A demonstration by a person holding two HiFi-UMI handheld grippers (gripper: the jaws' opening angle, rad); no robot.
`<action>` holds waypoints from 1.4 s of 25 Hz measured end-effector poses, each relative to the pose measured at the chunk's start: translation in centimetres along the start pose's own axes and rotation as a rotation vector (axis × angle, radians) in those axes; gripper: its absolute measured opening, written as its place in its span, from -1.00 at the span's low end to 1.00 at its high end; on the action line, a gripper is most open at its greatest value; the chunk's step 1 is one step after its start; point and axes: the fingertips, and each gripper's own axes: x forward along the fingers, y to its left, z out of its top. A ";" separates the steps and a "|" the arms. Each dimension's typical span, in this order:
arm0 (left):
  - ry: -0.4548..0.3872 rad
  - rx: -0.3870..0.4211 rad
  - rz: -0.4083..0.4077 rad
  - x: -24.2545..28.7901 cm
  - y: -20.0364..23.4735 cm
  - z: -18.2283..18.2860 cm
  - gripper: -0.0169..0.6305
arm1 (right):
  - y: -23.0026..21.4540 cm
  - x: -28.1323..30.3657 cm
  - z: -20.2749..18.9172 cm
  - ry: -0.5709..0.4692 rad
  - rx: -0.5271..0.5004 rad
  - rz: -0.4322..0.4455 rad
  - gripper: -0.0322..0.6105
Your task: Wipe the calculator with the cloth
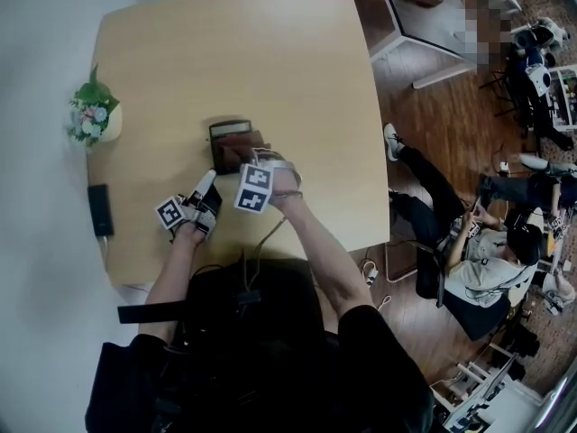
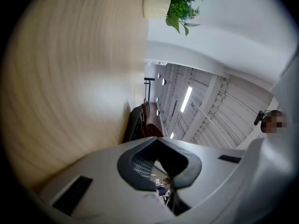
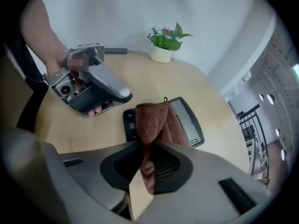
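A dark calculator (image 3: 187, 120) is laid flat on the surface (image 3: 210, 101); a brown cloth (image 3: 152, 118), pinched in the right gripper's (image 3: 148, 169) jaws, is draped over its keys.

Brown cloth (image 3: 152, 120) pinched in right gripper (image 3: 148, 171) — draped over calculator (image 3: 185, 119) on table (image 3: 154, 76).

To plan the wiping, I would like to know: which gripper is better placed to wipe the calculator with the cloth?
The right gripper. Its fingers pinch the brown cloth, which lies over the calculator. The left gripper is shut, empty, beside it.
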 end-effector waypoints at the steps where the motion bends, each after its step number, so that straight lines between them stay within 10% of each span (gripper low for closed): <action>1: -0.002 -0.003 0.000 -0.1 0.0 0.1 -0.91 | 1.1 -0.2 -0.2 -0.006 0.013 0.028 -0.71; 8: 0.000 0.005 -0.002 0.1 0.0 -0.2 -0.92 | 7.9 -3.3 -4.2 -0.024 0.145 0.376 -0.72; 13: 0.001 0.009 -0.009 0.0 -0.1 0.1 -0.91 | -4.0 -6.3 -3.2 -0.143 0.367 0.097 -0.72; 17: -0.001 0.011 -0.006 0.0 -0.1 -0.2 -0.91 | -10.8 -5.8 -0.3 -0.197 0.269 -0.155 -0.71; 25: 0.003 0.010 0.004 0.0 0.1 -0.2 -0.91 | -2.4 0.1 -0.7 -0.061 0.045 -0.021 -0.71; 33: 0.002 0.011 -0.005 0.0 -0.1 -0.2 -0.91 | 6.1 -2.7 -2.8 -0.084 0.107 0.267 -0.72; 35: 0.004 0.014 -0.003 -0.1 0.0 -0.1 -0.91 | 3.9 -3.8 -2.6 -0.110 0.163 0.225 -0.72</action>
